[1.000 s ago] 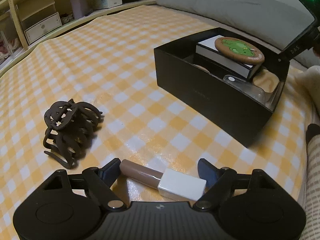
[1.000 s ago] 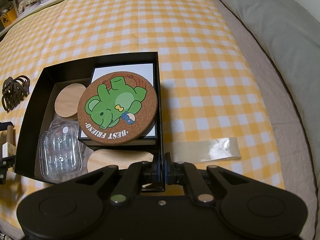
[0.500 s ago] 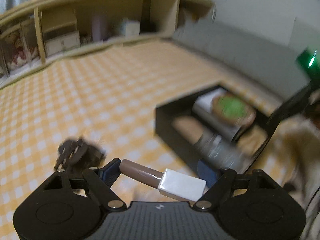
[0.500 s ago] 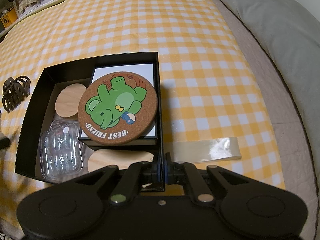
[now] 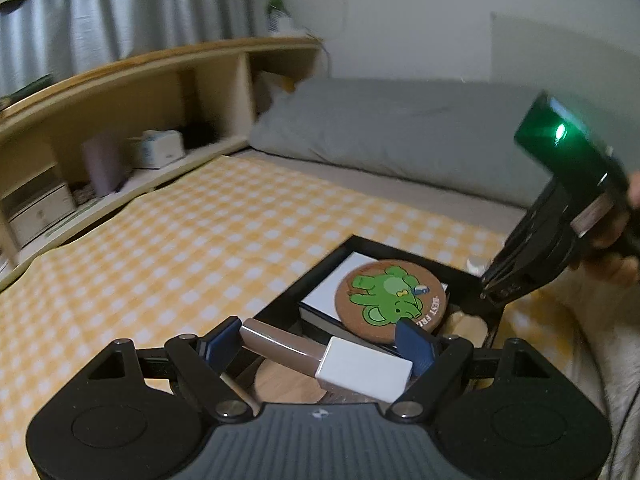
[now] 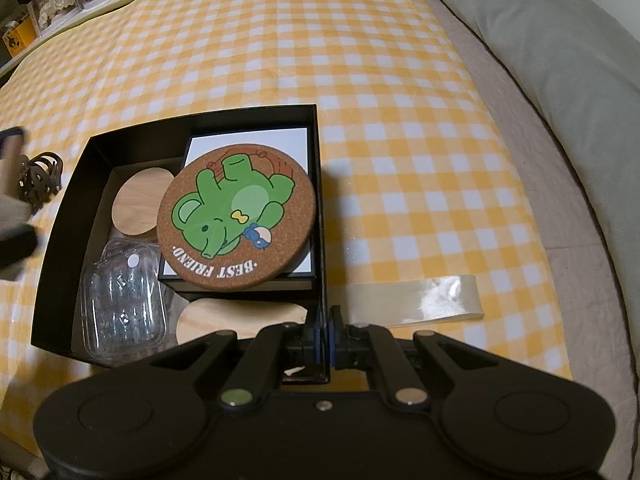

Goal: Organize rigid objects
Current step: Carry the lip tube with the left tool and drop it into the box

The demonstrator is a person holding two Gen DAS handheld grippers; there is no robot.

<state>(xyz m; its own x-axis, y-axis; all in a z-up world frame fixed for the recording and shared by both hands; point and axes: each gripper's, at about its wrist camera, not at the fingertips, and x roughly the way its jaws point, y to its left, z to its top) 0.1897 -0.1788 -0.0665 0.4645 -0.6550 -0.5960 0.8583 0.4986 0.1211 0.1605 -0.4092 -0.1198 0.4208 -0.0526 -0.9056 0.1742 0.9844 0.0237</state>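
My left gripper (image 5: 320,346) is shut on a brown tube with a white cap (image 5: 324,356) and holds it above the near end of the black box (image 5: 320,264). My right gripper (image 6: 322,330) is shut on the black box's right wall (image 6: 320,200). Inside the box lie a cork coaster with a green elephant (image 6: 236,216) on a white-topped box (image 6: 248,140), wooden discs (image 6: 140,200) and a clear plastic case (image 6: 120,300). A brown hair claw clip (image 6: 38,176) lies on the checked cloth left of the box.
The yellow checked cloth (image 6: 360,60) covers a bed. A grey pillow (image 6: 560,40) lies at the right. A strip of clear tape (image 6: 416,300) lies right of the box. Wooden shelves (image 5: 120,120) with small boxes stand beyond the bed.
My left gripper has lifted the tube off the cloth and moved right, over the black box. The hair clip has dropped out of its view. The right gripper has not moved.
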